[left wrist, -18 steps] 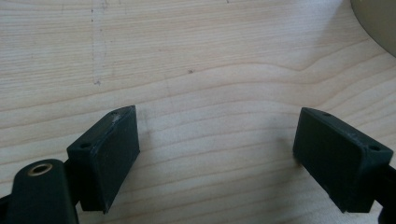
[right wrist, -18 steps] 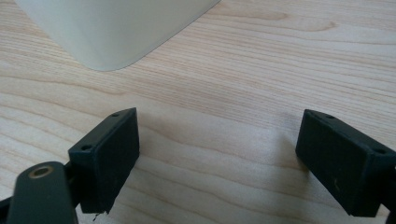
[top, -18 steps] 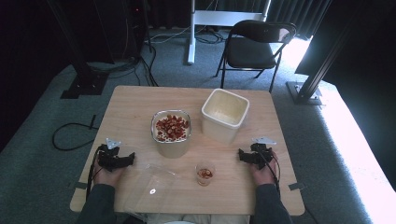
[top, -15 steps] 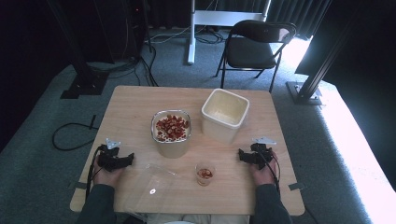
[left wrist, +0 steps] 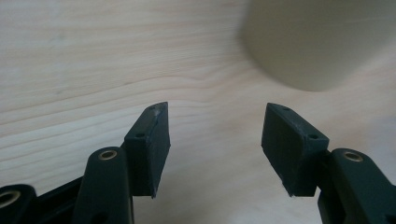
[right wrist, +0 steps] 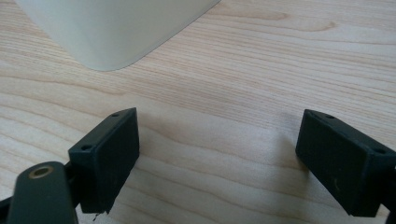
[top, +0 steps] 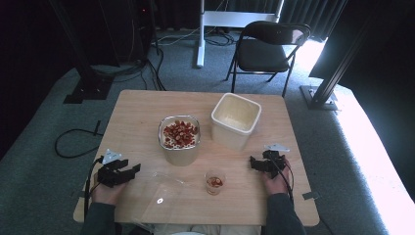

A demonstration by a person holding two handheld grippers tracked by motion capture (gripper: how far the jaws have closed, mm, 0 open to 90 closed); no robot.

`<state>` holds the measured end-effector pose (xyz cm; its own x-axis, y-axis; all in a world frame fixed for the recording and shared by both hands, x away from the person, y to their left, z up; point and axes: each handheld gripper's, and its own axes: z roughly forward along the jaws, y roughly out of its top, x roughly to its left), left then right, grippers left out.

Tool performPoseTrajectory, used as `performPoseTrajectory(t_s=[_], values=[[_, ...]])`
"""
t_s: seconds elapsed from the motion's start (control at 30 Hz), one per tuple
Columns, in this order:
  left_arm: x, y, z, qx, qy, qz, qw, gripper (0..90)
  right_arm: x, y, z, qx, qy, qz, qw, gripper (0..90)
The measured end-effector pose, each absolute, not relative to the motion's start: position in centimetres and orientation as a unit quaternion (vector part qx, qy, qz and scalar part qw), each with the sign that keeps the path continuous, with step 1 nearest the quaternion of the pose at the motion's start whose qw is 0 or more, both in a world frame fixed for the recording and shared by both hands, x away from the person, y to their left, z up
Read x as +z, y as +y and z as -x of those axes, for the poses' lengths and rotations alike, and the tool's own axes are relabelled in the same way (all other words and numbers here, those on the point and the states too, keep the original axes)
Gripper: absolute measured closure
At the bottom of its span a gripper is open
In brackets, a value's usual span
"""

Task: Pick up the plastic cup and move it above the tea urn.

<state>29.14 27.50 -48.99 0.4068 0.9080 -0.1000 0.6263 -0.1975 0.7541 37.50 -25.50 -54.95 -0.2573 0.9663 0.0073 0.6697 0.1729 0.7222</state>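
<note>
Both grippers idle on table (top: 137, 107), jaws apart, nothing held.
L gripper (top: 128, 172) near front-left edge, R gripper (top: 254, 163) front-right. Btw them: small glass cup (top: 214, 181), w/ round bowl of red bits (top: 179, 138) & cream square tub (top: 235, 120) behind.

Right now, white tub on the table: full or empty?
Empty: the high view looks into the upright white tub and shows bare cream walls and floor.

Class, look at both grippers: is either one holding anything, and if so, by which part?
Nothing is held. The left gripper and the right gripper both stand open over bare table, with only wood between their jaws.
</note>
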Motion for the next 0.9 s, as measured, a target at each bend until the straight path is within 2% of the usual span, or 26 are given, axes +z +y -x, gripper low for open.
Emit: performPoseTrajectory(t_s=[0.13,0.33,0.43,0.57,0.77,0.9], values=[[-47.9,26.4,-27.1,0.182,0.481,-0.765,0.388,42.7,-54.9,-25.5,-37.5,0.313,0.728,-0.562,0.237,13.0],[-48.1,24.8,-25.1,0.157,0.440,-0.804,0.367,45.0,-54.9,-25.5,-37.5,0.313,0.728,-0.562,0.237,13.0],[-48.6,24.7,-25.4,0.158,0.437,-0.810,0.358,53.1,-54.9,-25.5,-37.5,0.313,0.728,-0.561,0.237,13.0],[-48.9,24.7,-26.5,0.171,0.432,-0.814,0.347,68.9,-54.9,-25.5,-37.5,0.313,0.728,-0.561,0.237,13.0],[-48.3,24.5,-29.1,0.224,0.426,-0.819,0.311,80.7,-55.0,-25.5,-37.5,0.314,0.728,-0.562,0.237,13.0],[-48.0,25.6,-30.9,0.247,0.448,-0.806,0.299,83.7,-55.0,-25.5,-37.5,0.314,0.728,-0.561,0.237,13.0]])
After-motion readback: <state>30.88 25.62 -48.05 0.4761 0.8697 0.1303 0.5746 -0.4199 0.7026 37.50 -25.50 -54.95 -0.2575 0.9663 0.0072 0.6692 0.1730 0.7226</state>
